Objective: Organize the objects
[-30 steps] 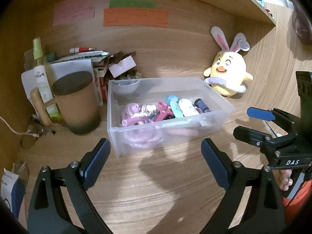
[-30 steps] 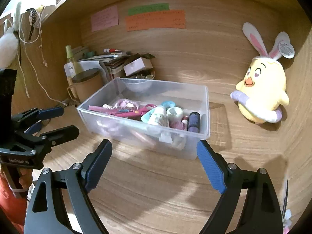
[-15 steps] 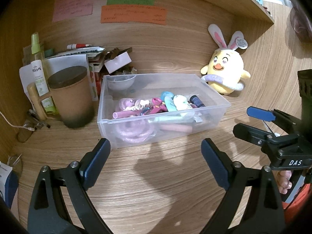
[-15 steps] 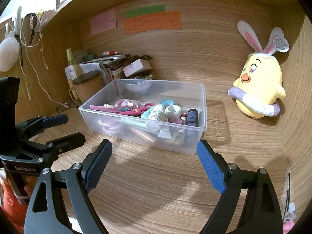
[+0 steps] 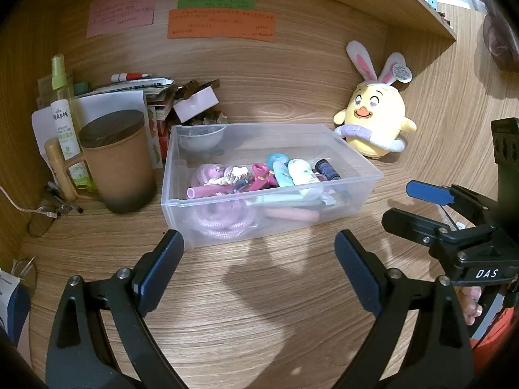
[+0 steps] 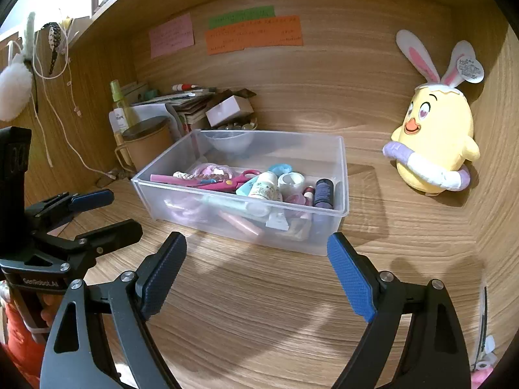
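Since earlier: both views sit slightly farther back from the clear bin (image 5: 269, 191).
Left tool (image 5: 259, 269): spread, empty.
Right tool (image 6: 256, 272): spread, empty.
Bin: on the table (image 5: 259, 308), ahead of both tools, crammed with small items.
Risk: pink scissors (image 6: 233, 180) and tubes overlap, so one pinch may drag neighbours out.

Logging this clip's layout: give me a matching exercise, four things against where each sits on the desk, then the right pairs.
Things:
1. plush chick
2. brown mug
3. pink scissors
4. orange note

Places:
A. inside the clear bin
B. stuck on the back wall
C. left of the bin, lid on
D. right of the bin, against the back wall

Pairs: 1-D, 2-C, 3-A, 4-B
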`<state>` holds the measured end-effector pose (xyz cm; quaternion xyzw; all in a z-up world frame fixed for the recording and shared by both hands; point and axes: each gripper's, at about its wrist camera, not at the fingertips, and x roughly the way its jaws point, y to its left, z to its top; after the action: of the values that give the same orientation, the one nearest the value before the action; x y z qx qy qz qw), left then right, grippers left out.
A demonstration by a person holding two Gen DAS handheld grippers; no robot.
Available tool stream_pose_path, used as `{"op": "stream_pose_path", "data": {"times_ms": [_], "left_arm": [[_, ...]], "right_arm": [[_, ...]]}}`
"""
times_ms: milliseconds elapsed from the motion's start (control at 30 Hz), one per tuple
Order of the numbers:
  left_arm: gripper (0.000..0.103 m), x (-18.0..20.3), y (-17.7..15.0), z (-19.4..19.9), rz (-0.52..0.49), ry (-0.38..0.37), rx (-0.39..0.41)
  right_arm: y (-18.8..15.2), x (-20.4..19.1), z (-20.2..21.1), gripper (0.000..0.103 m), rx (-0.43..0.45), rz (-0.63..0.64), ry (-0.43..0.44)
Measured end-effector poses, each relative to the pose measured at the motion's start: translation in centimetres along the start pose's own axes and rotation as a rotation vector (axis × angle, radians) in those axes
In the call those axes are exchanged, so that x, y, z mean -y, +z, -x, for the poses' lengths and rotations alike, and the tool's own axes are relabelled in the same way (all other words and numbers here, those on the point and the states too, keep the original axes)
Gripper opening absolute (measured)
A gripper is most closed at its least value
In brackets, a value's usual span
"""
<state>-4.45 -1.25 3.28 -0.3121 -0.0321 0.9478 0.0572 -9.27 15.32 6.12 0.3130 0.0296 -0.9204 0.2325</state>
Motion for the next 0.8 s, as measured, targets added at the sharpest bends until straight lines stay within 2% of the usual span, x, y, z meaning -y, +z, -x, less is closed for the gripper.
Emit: {"op": "stream_pose_path", "data": {"times_ms": [633, 800], "left_arm": [[0.096, 0.57, -0.21, -0.15, 0.002, -0.007, -0.004], [0.099, 0.48, -0.12, -0.26, 0.014, 0.000, -0.013]], "right_arm": [[-0.08, 0.16, -0.31, 0.087, -0.008, -0.004, 0.008], [-0.08, 0.23, -0.37, 0.087, -0.009, -0.006, 0.009]]}}
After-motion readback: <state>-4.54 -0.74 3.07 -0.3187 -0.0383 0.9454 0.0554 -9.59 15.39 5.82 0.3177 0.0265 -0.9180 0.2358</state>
